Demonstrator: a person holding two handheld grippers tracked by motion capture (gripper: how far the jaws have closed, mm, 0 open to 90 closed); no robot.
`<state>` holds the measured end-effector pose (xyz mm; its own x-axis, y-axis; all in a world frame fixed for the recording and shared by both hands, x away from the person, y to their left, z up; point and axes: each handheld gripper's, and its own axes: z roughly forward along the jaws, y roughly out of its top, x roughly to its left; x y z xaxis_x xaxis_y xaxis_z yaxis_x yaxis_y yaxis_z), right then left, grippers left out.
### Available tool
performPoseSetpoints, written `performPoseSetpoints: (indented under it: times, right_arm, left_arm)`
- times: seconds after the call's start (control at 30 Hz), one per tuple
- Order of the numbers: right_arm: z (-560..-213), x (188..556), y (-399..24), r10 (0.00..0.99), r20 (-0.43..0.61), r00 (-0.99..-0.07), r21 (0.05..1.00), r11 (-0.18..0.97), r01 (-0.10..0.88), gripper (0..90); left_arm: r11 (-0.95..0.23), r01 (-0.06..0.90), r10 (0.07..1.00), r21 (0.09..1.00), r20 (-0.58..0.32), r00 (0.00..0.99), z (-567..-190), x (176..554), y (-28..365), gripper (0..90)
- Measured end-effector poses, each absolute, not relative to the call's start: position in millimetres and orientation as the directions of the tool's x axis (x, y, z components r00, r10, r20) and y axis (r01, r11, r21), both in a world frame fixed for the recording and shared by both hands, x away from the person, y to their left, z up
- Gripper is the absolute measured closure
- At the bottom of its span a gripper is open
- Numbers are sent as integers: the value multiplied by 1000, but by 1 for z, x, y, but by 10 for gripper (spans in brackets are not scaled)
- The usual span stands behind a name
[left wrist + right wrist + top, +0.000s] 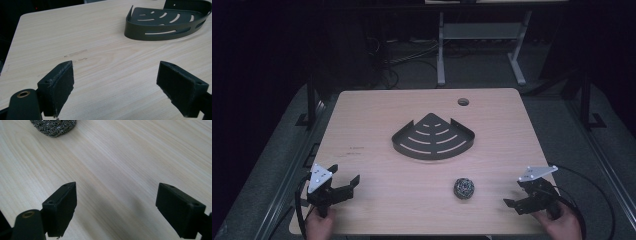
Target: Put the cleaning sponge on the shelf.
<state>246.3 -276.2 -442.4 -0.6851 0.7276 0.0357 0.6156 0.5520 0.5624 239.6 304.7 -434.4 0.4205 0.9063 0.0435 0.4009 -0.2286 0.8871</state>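
Observation:
A dark, fan-shaped slotted corner rack lies at the middle of the light wooden table. A steel-wool scrubber ball sits on the wood in front of it, toward the right. My left gripper rests open near the front left corner, nothing between its jaws; in the left gripper view the rack is ahead at the upper right. My right gripper stands open near the front right corner, right of the ball. The right gripper view has the ball at the top left, well beyond the pads.
A round cable hole pierces the table near its far edge. Beyond the table stand a white desk frame and loose cables on a dark floor. Black cables trail from both grippers off the front corners.

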Motion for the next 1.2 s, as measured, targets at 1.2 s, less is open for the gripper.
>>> performPoseSetpoints:
  times: [1.2]
  right_arm:
    - [-426,249,-214,592,7,-806,522,685,508,161]
  left_arm:
    - [-255,378,901,890,76,428,-432,236,305,137]
